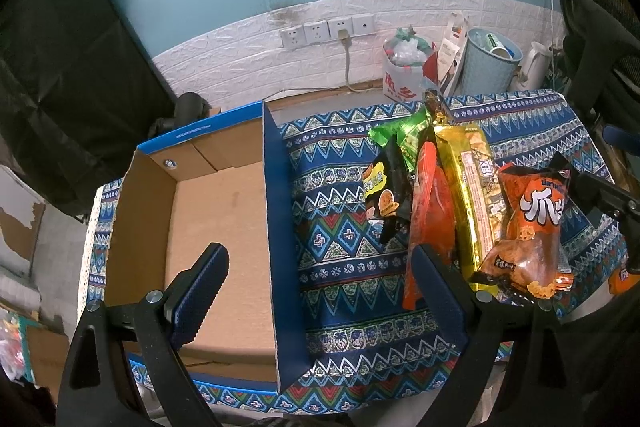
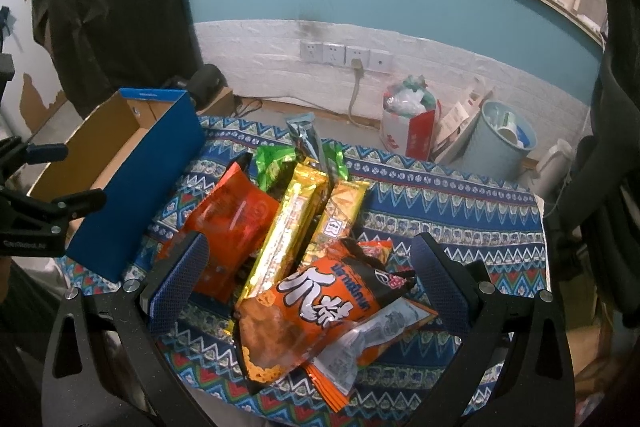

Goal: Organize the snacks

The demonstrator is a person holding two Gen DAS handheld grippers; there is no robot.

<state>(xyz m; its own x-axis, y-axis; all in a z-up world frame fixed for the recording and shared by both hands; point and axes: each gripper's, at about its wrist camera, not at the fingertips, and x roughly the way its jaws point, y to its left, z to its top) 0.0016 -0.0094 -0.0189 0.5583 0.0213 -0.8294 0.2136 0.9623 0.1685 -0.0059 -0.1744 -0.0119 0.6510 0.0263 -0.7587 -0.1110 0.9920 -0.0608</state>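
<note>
An open cardboard box [image 1: 224,211] with blue outer walls stands at the left of the patterned cloth; it also shows in the right wrist view [image 2: 132,195]. A pile of snack packs lies to its right: an orange bag [image 1: 528,227] [image 2: 316,311], a gold pack [image 1: 472,195] [image 2: 288,227], a red bag [image 1: 432,211] [image 2: 232,223], a black pack [image 1: 386,199] and a green pack [image 1: 404,135] [image 2: 276,163]. My left gripper [image 1: 320,287] is open, straddling the box's right wall. My right gripper [image 2: 308,287] is open above the orange bag.
The cloth-covered table [image 2: 460,219] ends at the right and near edges. Behind it on the floor stand a white bag of rubbish [image 2: 408,123], a pale blue bin [image 2: 500,143] and a white kettle [image 2: 556,163]. Wall sockets [image 2: 344,55] with a cable sit on the wall.
</note>
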